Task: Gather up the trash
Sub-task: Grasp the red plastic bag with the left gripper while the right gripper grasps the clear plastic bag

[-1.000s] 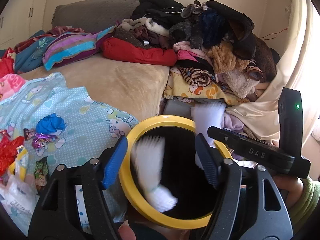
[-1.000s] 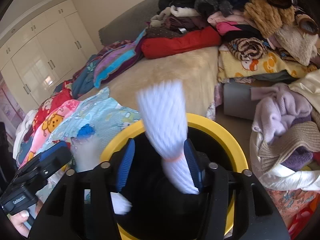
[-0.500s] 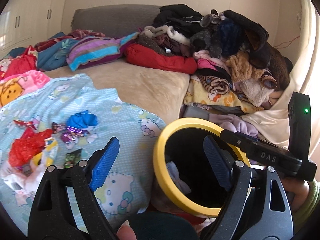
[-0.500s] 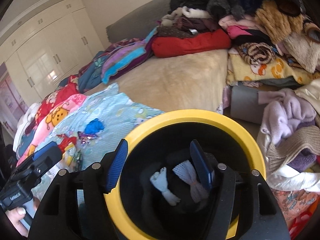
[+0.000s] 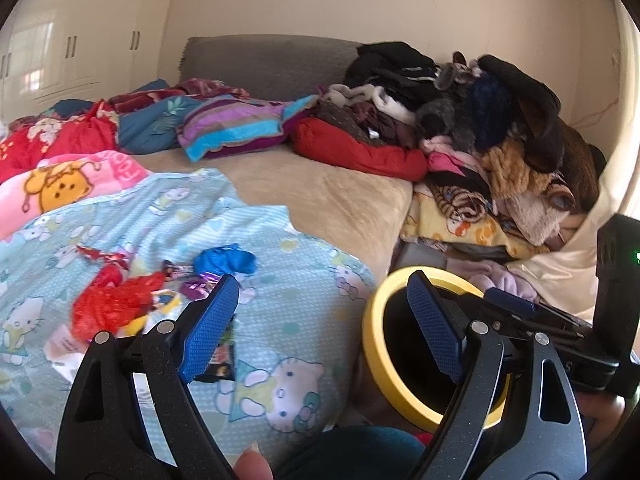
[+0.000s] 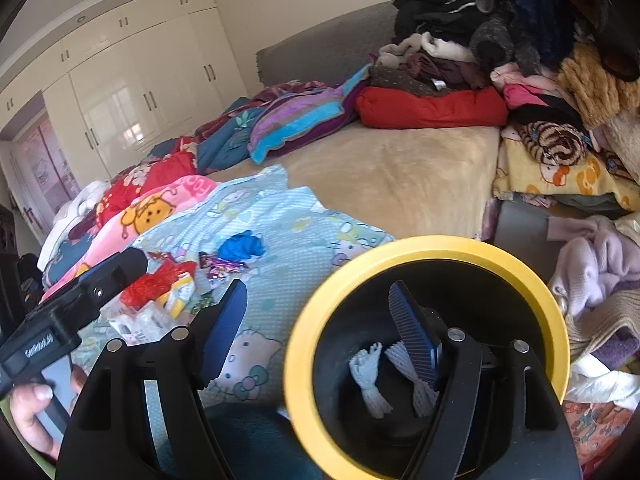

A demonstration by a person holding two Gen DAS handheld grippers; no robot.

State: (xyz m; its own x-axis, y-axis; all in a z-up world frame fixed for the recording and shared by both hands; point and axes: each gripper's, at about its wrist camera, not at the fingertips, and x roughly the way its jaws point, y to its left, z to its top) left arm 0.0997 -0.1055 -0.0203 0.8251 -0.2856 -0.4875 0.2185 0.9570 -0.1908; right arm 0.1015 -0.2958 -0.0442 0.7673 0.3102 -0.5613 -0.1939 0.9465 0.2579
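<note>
A yellow-rimmed black bin [image 6: 520, 276] stands beside the bed; it also shows in the left wrist view [image 5: 374, 344]. Two white foam nets [image 6: 370, 380] lie at its bottom. Loose trash lies on the light blue Hello Kitty sheet [image 5: 288, 320]: a red plastic wrapper [image 5: 112, 308], a blue crumpled piece [image 5: 226, 260], shiny candy wrappers [image 6: 222, 264] and white packets [image 6: 136, 326]. My left gripper [image 5: 320, 332] is open and empty, between the trash and the bin. My right gripper [image 6: 316, 332] is open and empty, its right finger over the bin mouth.
The beige bed surface [image 5: 340, 196] lies beyond the sheet. A tall pile of clothes and blankets [image 5: 480, 120] stands at the right. Pillows and quilts [image 5: 232, 124] lie along the grey headboard. White wardrobes [image 6: 140, 92] line the left wall. Clothes [image 6: 600, 264] lie beside the bin.
The white foam nets dropped from the grippers into the bin. Both grippers have swung left, bringing the trash on the sheet more into view.
</note>
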